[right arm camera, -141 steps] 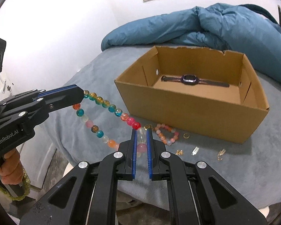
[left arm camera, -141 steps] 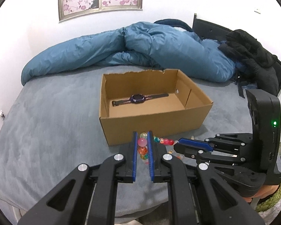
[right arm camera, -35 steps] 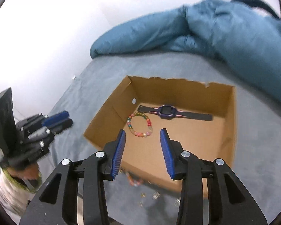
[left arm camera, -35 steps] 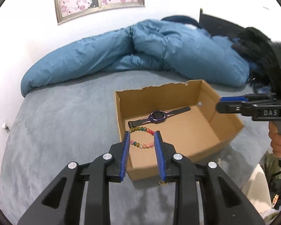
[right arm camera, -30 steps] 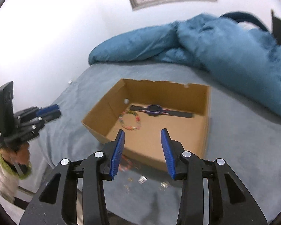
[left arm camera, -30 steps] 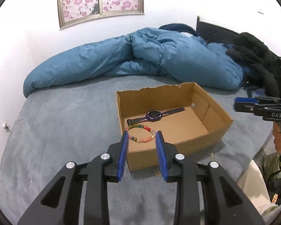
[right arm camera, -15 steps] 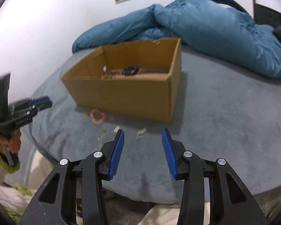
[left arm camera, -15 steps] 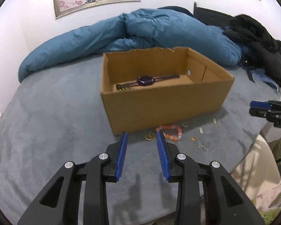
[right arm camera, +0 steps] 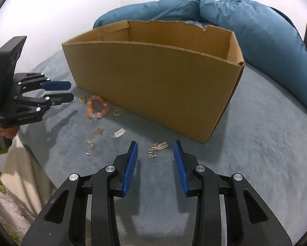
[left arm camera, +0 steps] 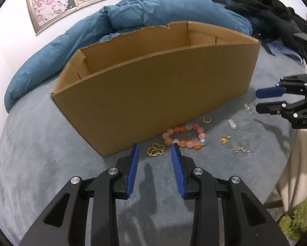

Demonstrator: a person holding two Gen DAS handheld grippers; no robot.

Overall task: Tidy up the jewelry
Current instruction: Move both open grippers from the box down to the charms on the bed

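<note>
We see both grippers low over the grey bed, in front of the cardboard box.

The left gripper has its jaws partly open w/ nothing between them. A gold flower-shaped piece lies on the bed just ahead of the gap, beside the box's front wall. Next to it, on the right, lies the pink-and-orange bead bracelet, near the base of the box. Further right lie a small gold ring, a silver spring-like clip, a gold charm and a small gold chain bit.

The right gripper also stands partly open; its jaws have just been closing a little, w/ nothing clamped. A gold chain piece w/ comb-like links lies on the bed just ahead of its fingertips, not touched.

In the right wrist view, the bracelet sits well to the left, close to the left gripper's tips. From this low angle the inside of the box is hidden. A blue duvet is bunched behind the box.
</note>
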